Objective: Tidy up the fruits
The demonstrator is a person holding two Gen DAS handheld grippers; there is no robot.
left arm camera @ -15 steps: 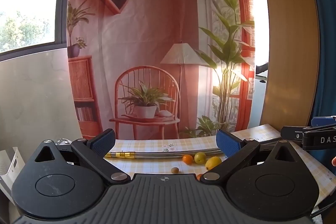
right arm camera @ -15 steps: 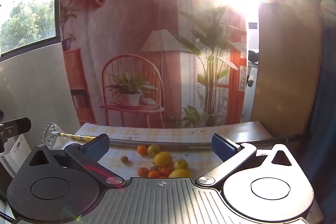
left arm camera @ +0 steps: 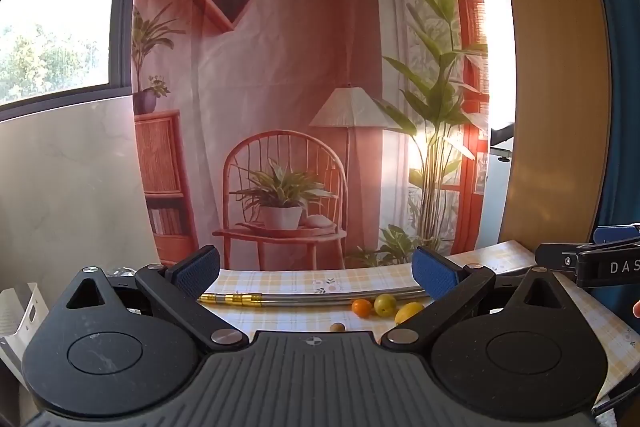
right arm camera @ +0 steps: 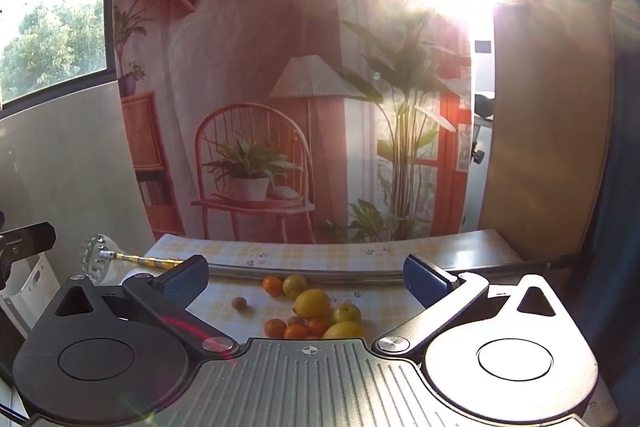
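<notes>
Loose fruit lies on a yellow checked tablecloth (right arm camera: 320, 251). In the right wrist view a lemon (right arm camera: 312, 303), a green fruit (right arm camera: 295, 285), an orange (right arm camera: 273, 285), a small brown fruit (right arm camera: 239, 303) and several more oranges (right arm camera: 296, 330) sit in a cluster. My right gripper (right arm camera: 306, 277) hangs open above and short of them, holding nothing. In the left wrist view an orange (left arm camera: 361, 307), a green fruit (left arm camera: 385, 304), a lemon (left arm camera: 408, 311) and the brown fruit (left arm camera: 337, 327) show between the blue pads. My left gripper (left arm camera: 316, 271) is open and empty.
A metal rod with gold bands (left arm camera: 280, 299) lies across the table behind the fruit; its spiked head (right arm camera: 93, 259) overhangs the left end. A white crate (left arm camera: 20, 311) stands off the table's left side. The printed backdrop (left arm camera: 300, 87) hangs close behind. The right gripper's body (left arm camera: 592, 263) shows at the left view's right edge.
</notes>
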